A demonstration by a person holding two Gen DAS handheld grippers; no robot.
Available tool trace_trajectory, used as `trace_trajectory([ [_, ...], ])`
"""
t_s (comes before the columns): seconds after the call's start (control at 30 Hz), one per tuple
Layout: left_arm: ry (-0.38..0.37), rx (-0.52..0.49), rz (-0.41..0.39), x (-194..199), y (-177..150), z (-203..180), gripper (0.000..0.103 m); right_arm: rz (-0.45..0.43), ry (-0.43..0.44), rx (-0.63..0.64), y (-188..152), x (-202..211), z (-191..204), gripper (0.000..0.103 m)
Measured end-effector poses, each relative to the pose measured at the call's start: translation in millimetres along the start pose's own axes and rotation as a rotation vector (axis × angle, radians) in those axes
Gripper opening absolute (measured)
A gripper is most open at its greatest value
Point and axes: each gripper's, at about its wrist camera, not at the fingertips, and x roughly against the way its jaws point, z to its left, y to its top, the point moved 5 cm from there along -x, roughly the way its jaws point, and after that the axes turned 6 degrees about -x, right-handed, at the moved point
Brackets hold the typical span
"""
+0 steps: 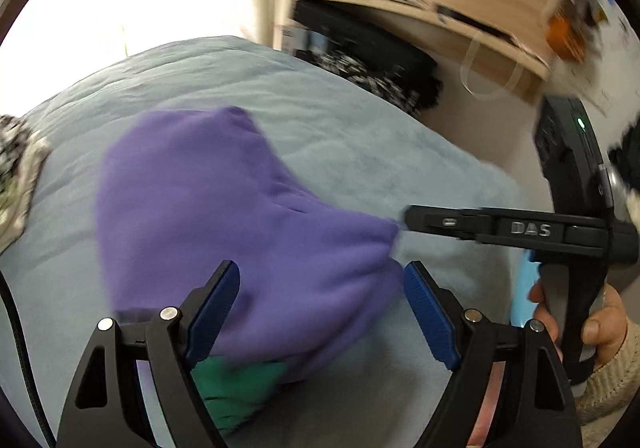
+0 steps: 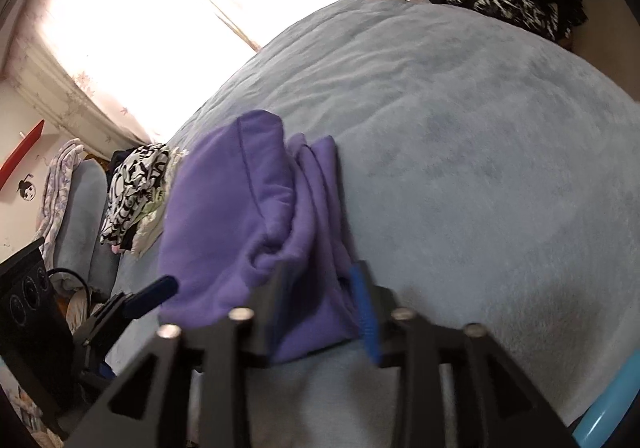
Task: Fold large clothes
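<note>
**Purple fleece folded on bed, both tongs letting go**

Grey-blue bed cover (image 2: 460, 168) carries the purple garment (image 2: 240, 208), folded into a thick bundle near the close edge. Step looks like release: lift straight off, don't drag the layers (the top flap looks loose). Left tongs (image 1: 322, 312) stand wide with the bundle just beyond, nothing held. Right tongs (image 2: 320, 308) are partly open, straddling the bundle's near corner, the pads apparently clear of it.

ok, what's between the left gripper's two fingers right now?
Left wrist view: the left gripper is open, and the folded purple fleece garment shows in the gap, below the pads and untouched, with a green cloth under its near edge.
</note>
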Motion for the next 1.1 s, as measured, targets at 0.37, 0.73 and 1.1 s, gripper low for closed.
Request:
trace_trajectory([
  [0.37,0.05,0.38,0.057,-16,-8,140,0.07,0.181,0.142,0.1,49,-52,54,0.073],
  [0.73,-0.013,0.427,0.097,-60,-17,162,0.079,0.374,0.235,0.011,62,-143,37,0.072],
  [1.1,0.104,0.302,0.129,-69,0,140,0.086,0.166,0.228,0.128,67,-82,45,0.011],
])
